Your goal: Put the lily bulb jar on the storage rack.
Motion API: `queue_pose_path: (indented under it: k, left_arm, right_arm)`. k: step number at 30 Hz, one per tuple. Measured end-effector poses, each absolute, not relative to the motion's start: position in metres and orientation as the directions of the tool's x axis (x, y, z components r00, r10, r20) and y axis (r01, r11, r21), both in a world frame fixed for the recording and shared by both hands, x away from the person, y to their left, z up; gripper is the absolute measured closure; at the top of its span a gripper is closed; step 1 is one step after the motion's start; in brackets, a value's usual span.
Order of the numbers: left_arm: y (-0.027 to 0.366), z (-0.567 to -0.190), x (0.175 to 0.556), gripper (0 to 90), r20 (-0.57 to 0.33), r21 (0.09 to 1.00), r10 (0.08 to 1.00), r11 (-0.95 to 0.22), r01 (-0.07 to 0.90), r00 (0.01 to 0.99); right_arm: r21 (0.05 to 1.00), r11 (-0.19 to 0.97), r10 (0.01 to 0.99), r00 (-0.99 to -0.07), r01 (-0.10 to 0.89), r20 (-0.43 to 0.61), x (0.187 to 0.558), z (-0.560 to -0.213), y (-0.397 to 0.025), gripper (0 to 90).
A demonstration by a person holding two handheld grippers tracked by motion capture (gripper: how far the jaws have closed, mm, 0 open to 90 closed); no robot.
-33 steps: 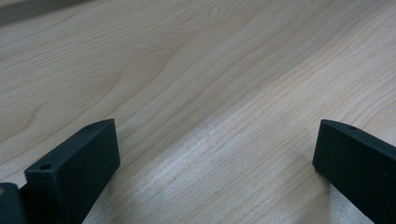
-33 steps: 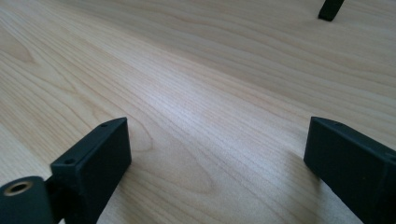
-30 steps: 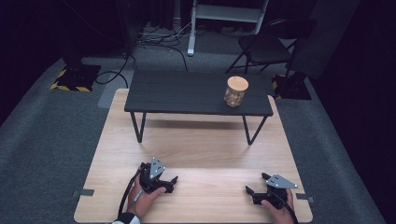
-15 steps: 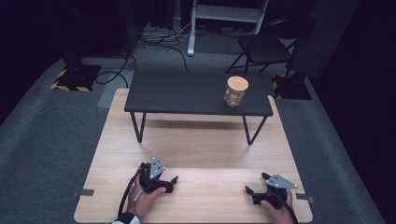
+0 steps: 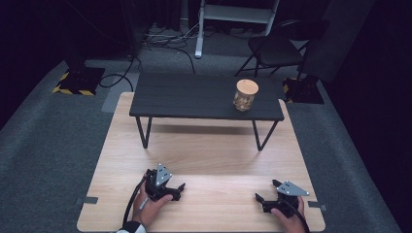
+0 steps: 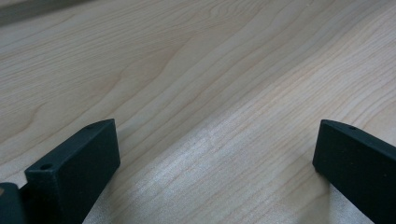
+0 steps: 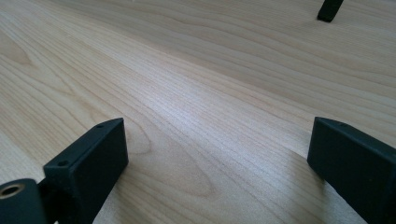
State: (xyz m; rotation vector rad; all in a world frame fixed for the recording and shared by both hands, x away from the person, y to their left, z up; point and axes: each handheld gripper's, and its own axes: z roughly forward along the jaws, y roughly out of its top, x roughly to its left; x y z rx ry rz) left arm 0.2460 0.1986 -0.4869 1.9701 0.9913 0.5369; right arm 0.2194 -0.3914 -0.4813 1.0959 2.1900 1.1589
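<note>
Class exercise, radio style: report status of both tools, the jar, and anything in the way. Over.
Left tool and right tool open, resting on the wooden board. Jar upright on the black table, untouched. Nothing between tools and jar but the table edge.

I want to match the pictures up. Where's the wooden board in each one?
High view: wooden board across the middle, under left gripper and right gripper.
Left gripper view: board beyond the open jaws.
Right gripper view: board beyond the open jaws.
Shared landmark: its wood grain.
</note>
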Motion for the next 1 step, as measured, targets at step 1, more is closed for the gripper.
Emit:
queue_pose_path:
  k: [1]
  left_arm:
    - [0.1985, -0.4869, 0.2460, 0.5, 0.003, 0.834, 0.804, -0.330, 0.442, 0.594]
  right_arm:
    - [0.829, 0.339, 0.803, -0.595, 0.444, -0.009, 0.2195, -0.4814, -0.3912, 4.5]
